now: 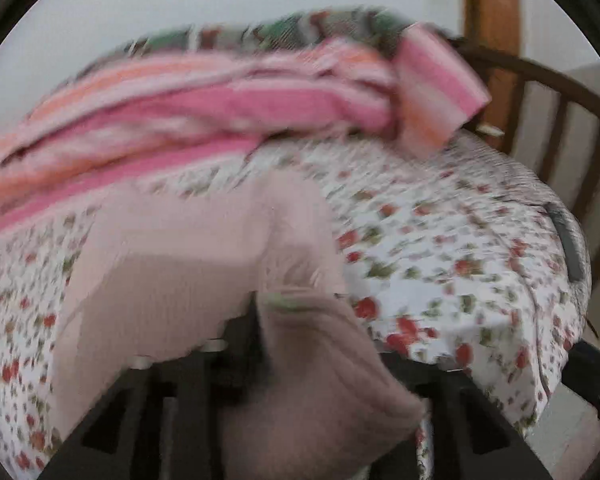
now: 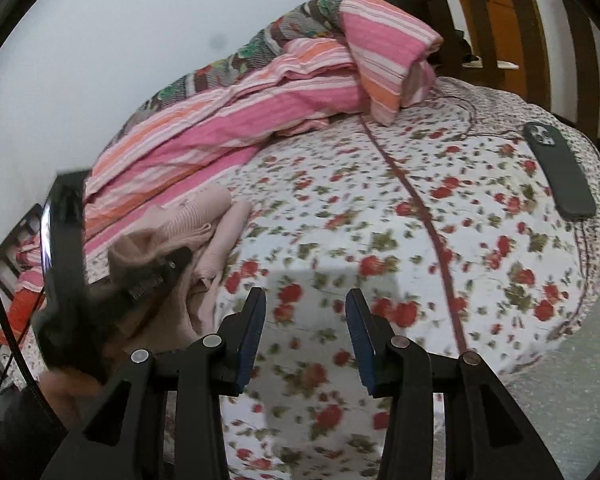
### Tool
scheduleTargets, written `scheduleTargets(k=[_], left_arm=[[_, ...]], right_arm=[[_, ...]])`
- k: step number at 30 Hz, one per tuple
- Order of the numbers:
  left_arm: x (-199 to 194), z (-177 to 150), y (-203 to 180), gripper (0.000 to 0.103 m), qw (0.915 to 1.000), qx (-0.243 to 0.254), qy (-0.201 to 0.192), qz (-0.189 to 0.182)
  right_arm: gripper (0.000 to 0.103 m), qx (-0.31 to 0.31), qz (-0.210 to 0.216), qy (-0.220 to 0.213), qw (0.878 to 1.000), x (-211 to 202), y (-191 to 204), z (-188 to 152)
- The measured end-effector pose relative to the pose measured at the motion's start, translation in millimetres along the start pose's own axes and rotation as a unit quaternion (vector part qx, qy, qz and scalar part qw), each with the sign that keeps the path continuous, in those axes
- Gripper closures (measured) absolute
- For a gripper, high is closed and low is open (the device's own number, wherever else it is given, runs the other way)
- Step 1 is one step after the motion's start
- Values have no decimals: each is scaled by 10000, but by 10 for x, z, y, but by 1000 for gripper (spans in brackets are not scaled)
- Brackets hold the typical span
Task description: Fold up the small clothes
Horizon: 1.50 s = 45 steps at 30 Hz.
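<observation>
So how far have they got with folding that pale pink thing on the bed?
Nothing looks finished: the pale pink garment is bunched up on the flowered bedsheet, with no neat fold visible. In hand: the left gripper is shut on its fabric and holds it. The right gripper is open and empty above the sheet. Left: spreading, folding and setting it down flat.

Left claw point(image 1: 296, 320) fingers buried under pink garment point(image 1: 188, 264); grip apparently closed, whole view motion-blurred.
</observation>
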<state>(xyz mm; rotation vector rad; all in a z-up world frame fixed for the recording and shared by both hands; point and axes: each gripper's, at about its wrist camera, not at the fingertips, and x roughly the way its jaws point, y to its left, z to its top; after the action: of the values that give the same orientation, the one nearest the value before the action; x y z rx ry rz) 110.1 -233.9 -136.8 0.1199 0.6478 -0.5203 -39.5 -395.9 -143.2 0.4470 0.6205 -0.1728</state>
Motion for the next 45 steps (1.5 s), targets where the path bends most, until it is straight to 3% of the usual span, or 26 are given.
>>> scheduleTargets(k=[1, 2, 3, 7, 9, 13, 15, 17, 18, 19, 20, 21, 24, 26, 28, 30, 33, 35, 42, 45], left_arm=[[-52, 13, 23, 24, 9991, -8, 14, -429], [-117, 35, 81, 23, 9970, -76, 21, -770], [-186, 58, 164, 23, 9959, -178, -10, -885], [-550, 139, 719, 23, 9903, -787, -470, -1041], [-666, 167, 1044, 23, 9881, -1075, -598, -919], [-726, 119, 1560, 25, 9903, -1295, -494, -61], [-723, 41, 1798, 25, 9879, -1498, -387, 111], [-729, -47, 1992, 25, 9843, -1734, -310, 106], [-710, -74, 2063, 25, 9831, -1806, -284, 111], [-700, -103, 2111, 25, 9822, -1855, -268, 121], [-661, -106, 2129, 25, 9819, -1873, -252, 131], [-625, -126, 2143, 25, 9819, -1878, -221, 138], [-514, -172, 2162, 25, 9821, -1880, -139, -11], [-449, -191, 2150, 25, 9812, -1918, -91, -203], [-374, -191, 2104, 25, 9801, -1946, -85, -382], [-287, -168, 2050, 25, 9802, -1916, -37, -499], [-160, -121, 1974, 25, 9820, -1812, 139, -524], [-137, -110, 1953, 25, 9822, -1772, 137, -610], [-203, -100, 2122, 25, 9801, -1865, 3, -680], [-284, -98, 2211, 25, 9796, -1897, -96, -658]], right_arm=[[61, -1, -18, 16, 10000, -2, -15, -1], [61, -7, -19, 16, 10000, -3, -23, -3], [61, -41, -4, 11, 10000, 11, -7, 9], [61, -257, 354, 36, 9990, 155, 225, 120], [60, -346, 638, 10, 9974, 208, 366, 180], [45, -423, 1356, -52, 9899, 410, 772, 374], [42, -369, 1639, -42, 9858, 553, 928, 452], [42, -332, 1625, 113, 9861, 797, 1099, 498], [48, -350, 1441, 206, 9887, 916, 1165, 499], [83, -395, 1150, 314, 9921, 1066, 1235, 494], [89, -446, 1029, 383, 9929, 1155, 1274, 486], [89, -603, 980, 466, 9923, 1216, 1331, 474], [90, -1279, 1157, -187, 9848, 968, 1413, 442], [91, -979, 1443, -465, 9836, 778, 1245, 458], [91, -635, 1225, -353, 9898, 810, 1087, 388], [91, -599, 756, 183, 9952, 1067, 1024, 229], [81, -413, 759, 182, 9961, 1074, 917, 165], [48, -160, 845, 256, 9960, 1065, 864, 243], [34, 496, 1654, 1062, 9792, 1491, 792, 293], [23, 374, 1630, 1194, 9787, 1653, 892, 289]])
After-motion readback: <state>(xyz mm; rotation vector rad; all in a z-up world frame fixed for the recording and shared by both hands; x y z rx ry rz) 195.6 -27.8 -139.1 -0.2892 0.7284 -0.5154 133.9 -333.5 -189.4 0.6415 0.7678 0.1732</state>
